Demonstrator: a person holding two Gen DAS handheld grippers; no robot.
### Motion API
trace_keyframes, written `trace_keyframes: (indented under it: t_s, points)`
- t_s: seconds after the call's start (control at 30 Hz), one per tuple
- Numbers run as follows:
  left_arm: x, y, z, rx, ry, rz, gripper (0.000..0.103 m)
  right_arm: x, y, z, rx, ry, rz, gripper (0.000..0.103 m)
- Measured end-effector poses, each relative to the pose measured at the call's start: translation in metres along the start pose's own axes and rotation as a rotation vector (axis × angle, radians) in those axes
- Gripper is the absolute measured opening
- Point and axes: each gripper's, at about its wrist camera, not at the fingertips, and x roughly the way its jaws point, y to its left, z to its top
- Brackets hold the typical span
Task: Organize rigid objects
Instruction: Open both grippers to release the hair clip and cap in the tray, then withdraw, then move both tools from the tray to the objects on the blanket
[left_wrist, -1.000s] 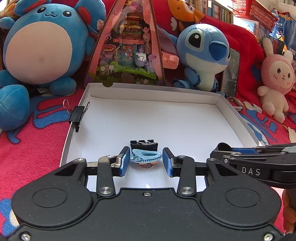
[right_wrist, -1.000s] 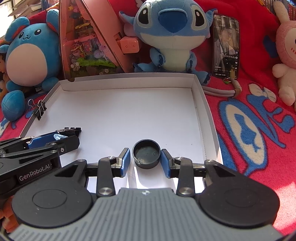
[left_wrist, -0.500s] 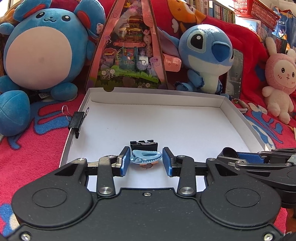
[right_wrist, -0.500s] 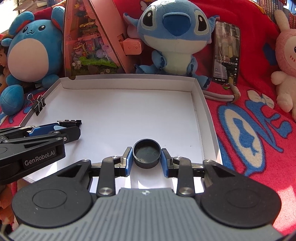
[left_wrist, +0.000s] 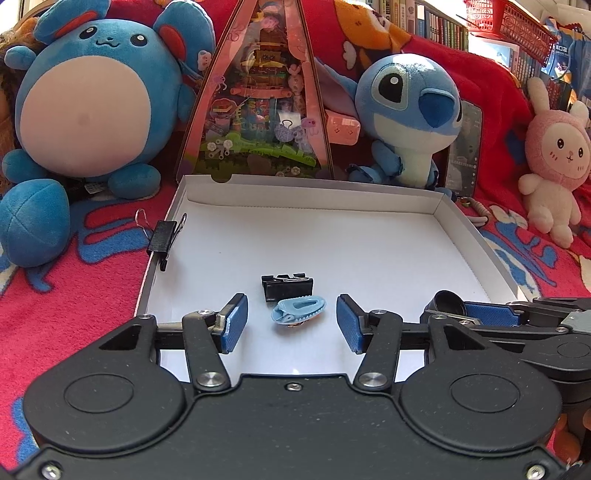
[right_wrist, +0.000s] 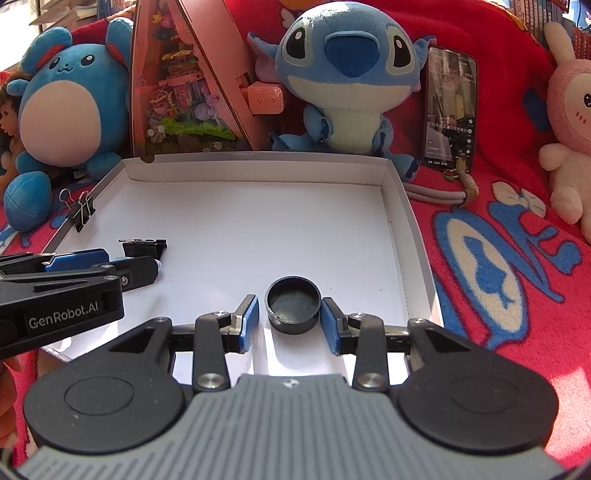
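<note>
A light blue clip (left_wrist: 299, 310) lies on the floor of the white tray (left_wrist: 310, 184), right behind a black binder clip (left_wrist: 287, 287). My left gripper (left_wrist: 291, 323) straddles the blue clip; its jaws are opening and both pads stand clear of it. In the right wrist view a black round cap (right_wrist: 293, 304) sits open side up on the tray (right_wrist: 258, 157) between the pads of my right gripper (right_wrist: 290, 324). Those jaws are opening too, with a thin gap on each side of the cap. The left gripper (right_wrist: 122, 264) shows at the left there, and the right gripper (left_wrist: 480, 319) at the right of the left wrist view.
A second binder clip (left_wrist: 162, 236) grips the tray's left wall. Behind the tray stand a round blue plush (left_wrist: 85, 110), a pink triangular toy box (left_wrist: 258, 103), a blue big-eared plush (right_wrist: 347, 74) and a phone (right_wrist: 448, 107). A pink bunny plush (left_wrist: 554, 155) sits on the red blanket.
Both pairs of jaws have widened. The left gripper let go of the blue clip, which now lies on the tray floor. The right gripper's pads came off the black cap.
</note>
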Motion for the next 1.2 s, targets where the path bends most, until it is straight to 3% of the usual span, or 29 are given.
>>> trace_keyframes:
  t_s: [0.2, 0.4, 0.97, 1.2]
  points:
    - [-0.023, 0.001, -0.002, 0.022, -0.019, -0.030, 0.072, -0.014, -0.002, -0.002, -0.001, -0.033, 0.002, 0.071]
    - [-0.048, 0.002, -0.011, 0.030, -0.033, -0.046, 0.076, -0.035, -0.008, -0.009, 0.011, -0.083, 0.014, 0.081]
    - [-0.117, -0.001, -0.061, 0.112, -0.090, -0.087, 0.081, -0.100, -0.003, -0.060, -0.052, -0.194, 0.088, 0.089]
    - [-0.138, -0.002, -0.079, 0.147, -0.116, -0.069, 0.083, -0.118, -0.006, -0.078, -0.036, -0.225, 0.113, 0.093]
